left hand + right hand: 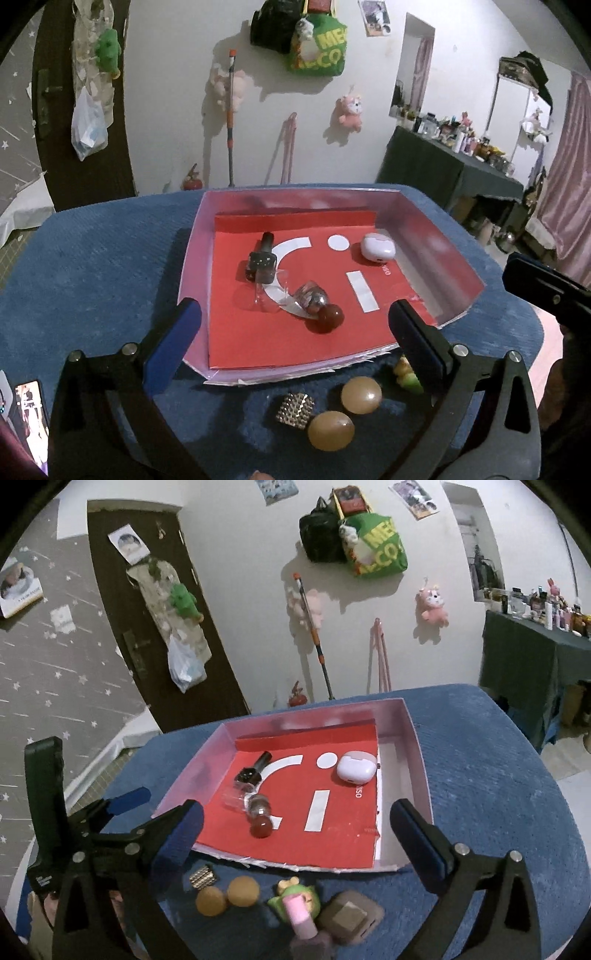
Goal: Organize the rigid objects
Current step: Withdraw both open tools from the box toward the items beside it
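Observation:
A pink-walled tray (pixel 192 254) with a red liner sits on the blue cloth. Inside lie a dark nail-polish bottle (pixel 263 260), a clear bottle with a round red cap (pixel 330 317) and a pale earbud case (pixel 377 248). My left gripper (pixel 295 308) hovers open over the tray's near edge with nothing between its fingers. In the right wrist view the same tray (pixel 413 746) holds the dark bottle (pixel 251 773), the red-capped bottle (pixel 258 806) and the case (pixel 356 768). My right gripper (pixel 295 808) is open and empty above the near rim.
In front of the tray lie two amber balls (pixel 361 395), a studded cube (pixel 295 410), a green toy figure (pixel 295 895), a pink cylinder (pixel 300 912) and a brown box (pixel 351 917). A phone (pixel 31 417) lies at the left. A cluttered dark table (pixel 443 162) stands at the right.

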`<action>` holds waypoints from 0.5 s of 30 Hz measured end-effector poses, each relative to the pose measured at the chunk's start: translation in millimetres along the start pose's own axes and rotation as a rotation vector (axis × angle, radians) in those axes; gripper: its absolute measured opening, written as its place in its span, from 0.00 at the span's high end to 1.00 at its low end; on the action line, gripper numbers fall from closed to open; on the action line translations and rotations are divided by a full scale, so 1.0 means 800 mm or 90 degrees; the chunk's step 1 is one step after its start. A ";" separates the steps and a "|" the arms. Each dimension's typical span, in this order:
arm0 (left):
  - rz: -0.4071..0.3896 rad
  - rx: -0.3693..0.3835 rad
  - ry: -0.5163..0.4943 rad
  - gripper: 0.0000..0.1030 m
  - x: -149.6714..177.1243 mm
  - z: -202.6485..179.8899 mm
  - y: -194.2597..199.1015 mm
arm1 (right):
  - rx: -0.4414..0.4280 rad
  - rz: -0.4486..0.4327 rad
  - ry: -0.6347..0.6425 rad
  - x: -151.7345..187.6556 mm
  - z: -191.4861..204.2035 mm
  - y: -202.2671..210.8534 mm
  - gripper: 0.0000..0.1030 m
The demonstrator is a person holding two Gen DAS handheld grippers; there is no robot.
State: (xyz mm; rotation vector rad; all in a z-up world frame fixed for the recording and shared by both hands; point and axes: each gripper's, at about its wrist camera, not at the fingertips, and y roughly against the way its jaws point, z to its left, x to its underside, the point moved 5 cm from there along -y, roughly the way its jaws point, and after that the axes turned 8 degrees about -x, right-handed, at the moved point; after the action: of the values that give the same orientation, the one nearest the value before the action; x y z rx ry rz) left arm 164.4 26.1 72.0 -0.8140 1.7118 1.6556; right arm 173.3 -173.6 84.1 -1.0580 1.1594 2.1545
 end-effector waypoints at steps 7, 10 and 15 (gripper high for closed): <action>-0.004 0.002 0.032 0.00 0.011 0.005 0.011 | 0.000 -0.021 0.043 0.004 0.014 0.026 0.00; -0.010 -0.027 0.022 0.00 0.022 0.002 0.017 | 0.016 -0.031 0.071 0.013 0.019 0.034 0.00; -0.011 -0.057 -0.004 0.00 0.042 -0.006 0.025 | 0.028 -0.034 0.083 0.037 0.021 0.038 0.00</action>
State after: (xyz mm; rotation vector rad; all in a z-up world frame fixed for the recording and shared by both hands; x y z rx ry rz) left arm 127.6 21.1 58.0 -0.8620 1.6317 1.7325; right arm 128.0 -174.2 80.4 -1.2112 1.2161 2.0353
